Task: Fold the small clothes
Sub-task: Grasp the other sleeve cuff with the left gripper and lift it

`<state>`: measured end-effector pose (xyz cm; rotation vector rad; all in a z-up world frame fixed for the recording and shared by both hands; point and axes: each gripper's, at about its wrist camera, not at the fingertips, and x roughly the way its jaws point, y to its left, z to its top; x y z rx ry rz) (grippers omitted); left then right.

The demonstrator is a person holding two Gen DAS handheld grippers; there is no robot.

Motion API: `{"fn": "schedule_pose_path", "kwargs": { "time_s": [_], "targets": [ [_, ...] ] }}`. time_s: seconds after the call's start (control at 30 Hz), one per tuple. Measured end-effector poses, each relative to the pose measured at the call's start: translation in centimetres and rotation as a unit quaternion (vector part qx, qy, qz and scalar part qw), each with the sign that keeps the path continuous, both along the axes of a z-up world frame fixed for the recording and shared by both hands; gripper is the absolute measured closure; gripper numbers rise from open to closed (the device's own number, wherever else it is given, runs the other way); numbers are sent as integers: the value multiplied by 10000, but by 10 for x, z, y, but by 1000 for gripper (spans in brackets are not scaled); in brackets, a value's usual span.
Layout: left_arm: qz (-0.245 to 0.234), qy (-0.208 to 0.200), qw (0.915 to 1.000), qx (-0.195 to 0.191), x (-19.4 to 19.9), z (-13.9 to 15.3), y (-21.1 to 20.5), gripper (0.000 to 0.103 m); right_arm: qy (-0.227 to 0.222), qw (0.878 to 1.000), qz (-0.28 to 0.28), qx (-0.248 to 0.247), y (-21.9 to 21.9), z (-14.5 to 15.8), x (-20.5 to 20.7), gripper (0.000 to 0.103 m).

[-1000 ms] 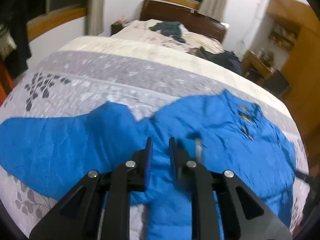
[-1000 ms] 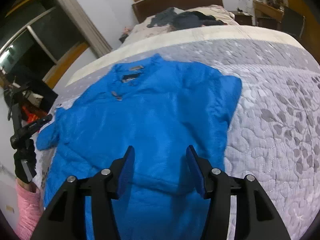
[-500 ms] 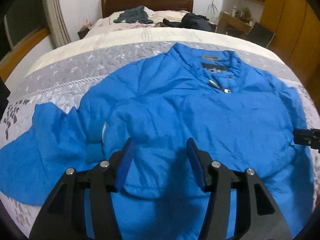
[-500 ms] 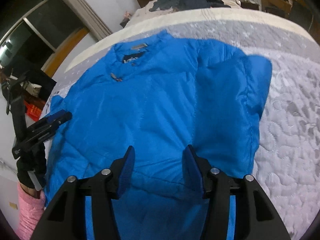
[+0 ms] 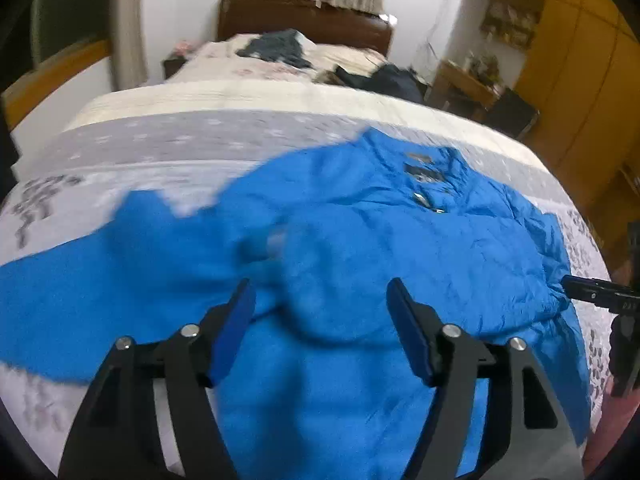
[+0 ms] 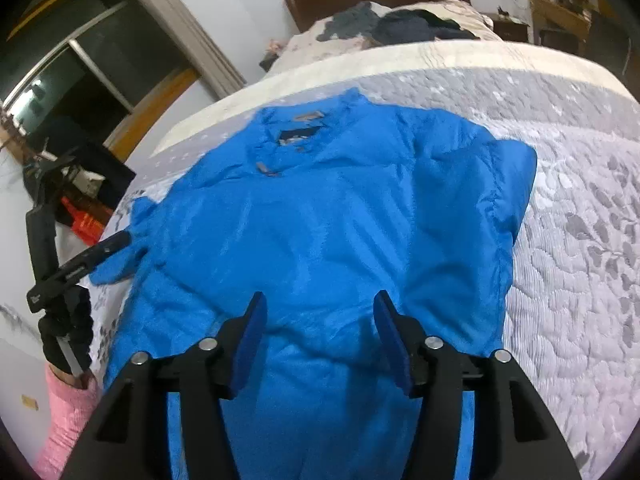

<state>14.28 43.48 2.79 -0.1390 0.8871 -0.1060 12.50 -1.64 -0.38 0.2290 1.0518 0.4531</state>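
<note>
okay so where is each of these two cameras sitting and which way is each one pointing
Left wrist: on the left gripper, over the near bed edge, facing the headboard across the blue jacket; its own open fingers show.
Right wrist: on the right gripper, facing up the jacket toward its collar; open fingers and a pink sleeve show.
Shared: the jacket, grey quilt, headboard, and each other's gripper.

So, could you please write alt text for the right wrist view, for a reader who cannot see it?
A blue padded jacket lies spread on a grey quilted bed, collar away from the camera, with the open right gripper above its lower part. At the left edge, the left gripper reaches the jacket's side.
</note>
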Motion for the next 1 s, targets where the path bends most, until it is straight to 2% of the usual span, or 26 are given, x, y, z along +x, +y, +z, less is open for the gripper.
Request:
{"fn": "schedule_pose_path", "kwargs": {
  "time_s": [0.1, 0.23, 0.33, 0.47, 0.57, 0.7, 0.93, 1.0],
  "targets": [
    [544, 40, 9985, -36, -35, 6, 53, 27, 47, 9999, 130, 23, 5, 4, -13, 45],
    [1505, 154, 9884, 127, -81, 1, 131, 27, 125, 9998, 165, 74, 7, 3, -18, 45],
    [2234, 350, 9741, -77, -112, -11, 191, 27, 91, 9998, 156, -2, 12, 3, -19, 45],
    [2902, 468, 9551, -382, -134, -27, 246, 27, 109, 9998, 148, -107, 18, 0, -19, 45],
    [3339, 445, 9361, -1010, -142, -42, 289, 27, 152, 9996, 131, -175, 20, -3, -21, 45],
    [3613, 302, 9193, -1530, -140, -58, 326, 29, 167, 9996, 94, -228, 21, -6, -23, 45],
    [3868, 65, 9049, -1773, -119, -65, 354, 30, 137, 9994, -10, -320, 19, -4, -25, 45],
    [3985, 7, 9011, -1710, -114, -65, 358, 43, 157, 9994, -14, -308, 19, -5, -24, 45]
  ]
}}
